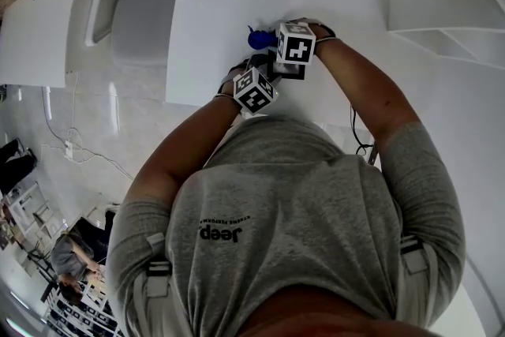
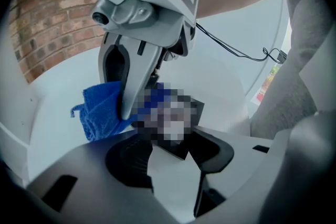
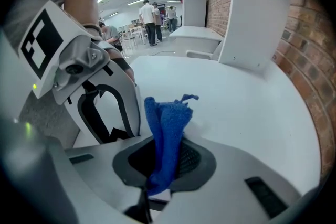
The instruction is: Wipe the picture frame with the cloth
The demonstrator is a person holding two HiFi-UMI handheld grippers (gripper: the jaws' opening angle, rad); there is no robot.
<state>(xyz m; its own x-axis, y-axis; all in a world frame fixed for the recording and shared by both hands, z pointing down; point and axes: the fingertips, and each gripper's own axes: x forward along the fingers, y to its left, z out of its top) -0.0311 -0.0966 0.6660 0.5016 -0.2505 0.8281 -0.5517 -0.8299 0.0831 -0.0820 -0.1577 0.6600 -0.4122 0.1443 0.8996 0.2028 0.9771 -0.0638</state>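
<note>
- Clamped tight in jaws of right gripper: bunched blue terry cloth, against small black picture frame.
- Pinched by its corner between jaws of left gripper (over white worktop).
- Likely to twist loose under hard wiping pressure.

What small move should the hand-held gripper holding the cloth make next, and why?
Probably draw the right hand-held gripper sideways across the picture frame: its blue cloth sits at the frame's edge, and the left hand-held gripper grips the frame's corner.
</note>
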